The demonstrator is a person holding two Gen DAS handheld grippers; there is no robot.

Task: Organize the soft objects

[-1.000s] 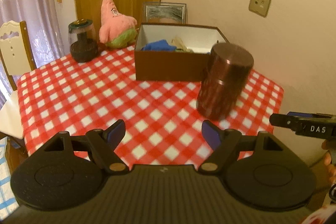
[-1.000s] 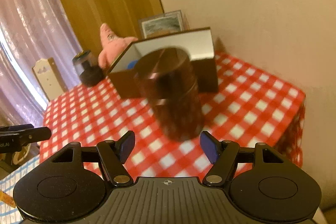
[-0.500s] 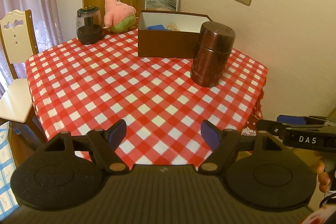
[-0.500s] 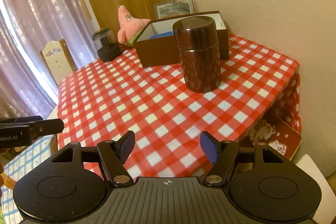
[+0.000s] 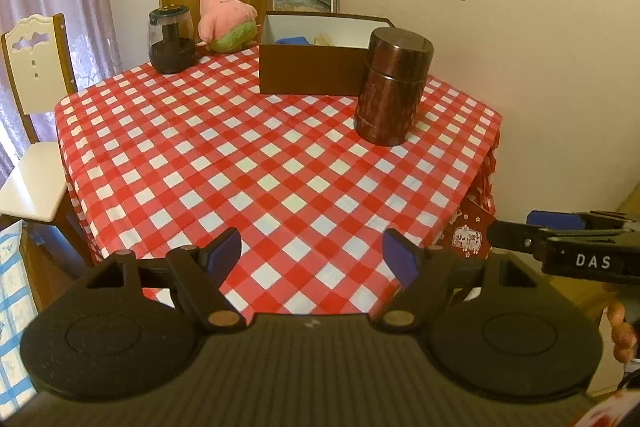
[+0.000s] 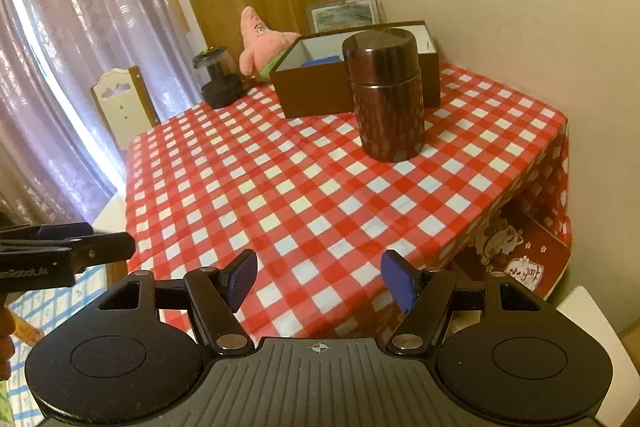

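Left wrist view first: the left gripper point(image 5: 312, 255) hangs over the near edge of the table point(image 5: 248, 163), jaws spread wide with nothing but checked cloth showing between the blue pads. The soft stuff is way at the back. A pink starfish plush point(image 5: 224, 17) sits at the far edge by the wall, just beside the brown box point(image 5: 312, 75). Inside the box you only get a sliver of something blue point(image 5: 294, 40) and something pale next to it, can't really tell what either one is because the front wall cuts them off. A dark brown canister point(image 5: 394, 87) stands upright right in front of the box's right corner and covers that part. A dark glass jar point(image 5: 171, 41) sits left of the plush. The right gripper point(image 5: 560, 239) pokes in from the right edge, mostly cropped.

Right wrist view: the right gripper point(image 6: 318, 277) is also spread apart, empty, off the near side of the table point(image 6: 280, 187). The canister point(image 6: 384, 95) blocks a good chunk of the box point(image 6: 316, 87) here, so only a bit of blue point(image 6: 324, 61) shows inside. The plush point(image 6: 262, 41) leans behind the box's left corner, lower half hidden. The jar point(image 6: 218, 79) is further left, and a white chair point(image 6: 124, 99) stands past the table edge. The left gripper point(image 6: 72, 251) is cut off at the left border.
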